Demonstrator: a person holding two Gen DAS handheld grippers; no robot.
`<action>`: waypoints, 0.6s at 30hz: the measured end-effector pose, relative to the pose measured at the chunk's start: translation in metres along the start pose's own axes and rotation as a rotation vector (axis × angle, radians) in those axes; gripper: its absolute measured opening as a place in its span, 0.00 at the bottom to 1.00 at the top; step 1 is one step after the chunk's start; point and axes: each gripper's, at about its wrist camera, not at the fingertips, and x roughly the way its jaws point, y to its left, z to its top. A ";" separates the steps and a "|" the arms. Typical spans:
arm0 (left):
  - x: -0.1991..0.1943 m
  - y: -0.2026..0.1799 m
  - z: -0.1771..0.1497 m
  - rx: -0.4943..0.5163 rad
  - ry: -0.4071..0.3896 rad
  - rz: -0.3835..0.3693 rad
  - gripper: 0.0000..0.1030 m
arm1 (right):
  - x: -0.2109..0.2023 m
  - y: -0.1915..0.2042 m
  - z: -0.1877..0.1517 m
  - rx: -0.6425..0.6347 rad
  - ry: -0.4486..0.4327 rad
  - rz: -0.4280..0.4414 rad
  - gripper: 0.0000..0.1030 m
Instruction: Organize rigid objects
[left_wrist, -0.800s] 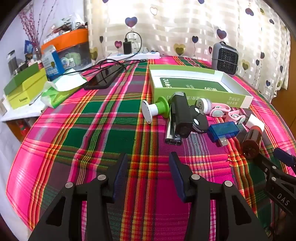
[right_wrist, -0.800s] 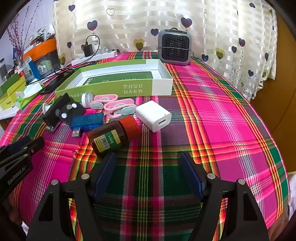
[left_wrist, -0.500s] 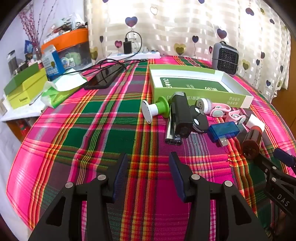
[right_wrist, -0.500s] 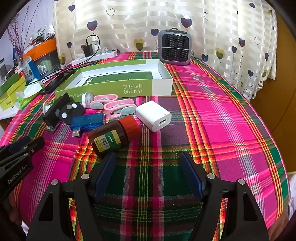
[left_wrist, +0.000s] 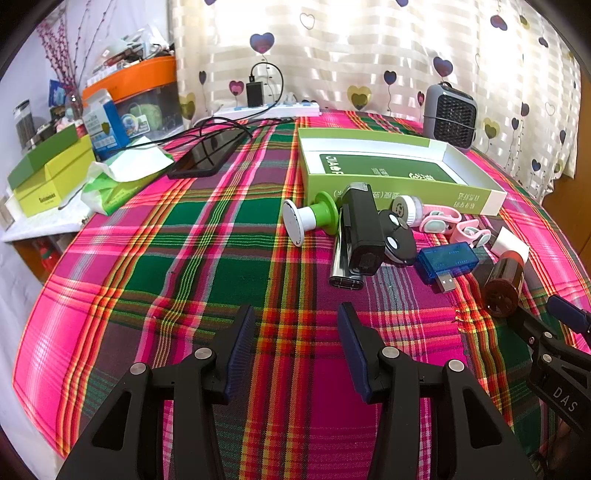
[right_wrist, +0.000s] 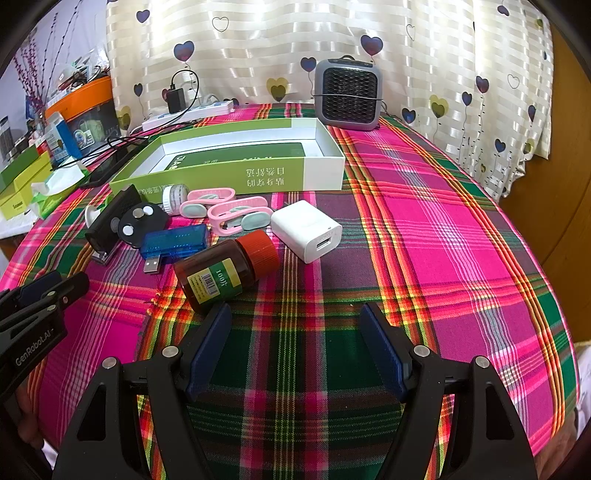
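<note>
Left gripper (left_wrist: 295, 325), right gripper (right_wrist: 295, 325): both spread, empty. Brown bottle (right_wrist: 225, 271), charger (right_wrist: 306, 230), 12 o'clock, awaiting boxing; green box (right_wrist: 229, 177) beyond

hidden: white charger (left_wrist: 509, 242) mostly behind bottle (left_wrist: 503, 284) | box print (right_wrist: 265, 176) unreadable

Left gripper (left_wrist: 295, 332) & right gripper (right_wrist: 295, 332) both open, empty, angled down, prob. just hovering.
</note>
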 end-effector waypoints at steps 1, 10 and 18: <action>0.000 0.000 0.000 0.000 0.000 0.000 0.44 | 0.000 0.000 0.000 0.000 0.000 0.000 0.70; 0.000 0.000 0.000 0.001 0.001 0.000 0.44 | 0.000 0.000 0.000 0.000 0.000 -0.001 0.70; 0.000 0.000 0.000 -0.001 0.003 -0.003 0.44 | 0.000 0.001 0.000 -0.001 0.004 0.001 0.70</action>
